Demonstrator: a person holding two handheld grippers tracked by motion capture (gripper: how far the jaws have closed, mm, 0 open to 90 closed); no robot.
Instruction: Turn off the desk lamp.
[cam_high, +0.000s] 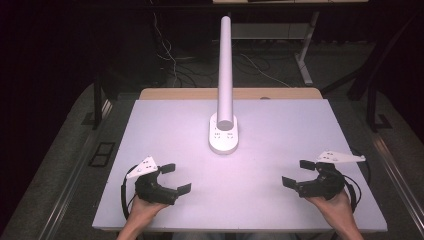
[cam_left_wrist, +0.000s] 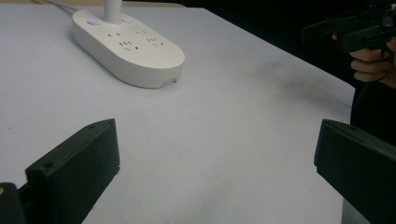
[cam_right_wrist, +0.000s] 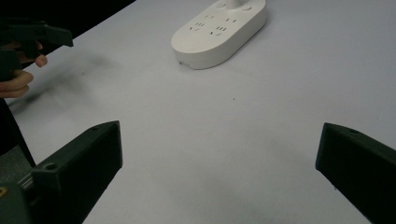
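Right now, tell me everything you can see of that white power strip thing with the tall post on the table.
The white power strip is a flat oval base, smooth matt plastic by the look, lying flat at the middle of the pale table. Its top carries rows of socket slots and two round buttons beside the post. A thick pale post rises upright from its far end. Nothing else touches it; the left gripper and right gripper sit apart from it, jaws open.

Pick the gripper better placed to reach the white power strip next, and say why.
Left, narrowly. The left gripper sits a little closer to the power strip than the right gripper, and its open jaws already angle toward it. Both are open and empty, with bare table between.
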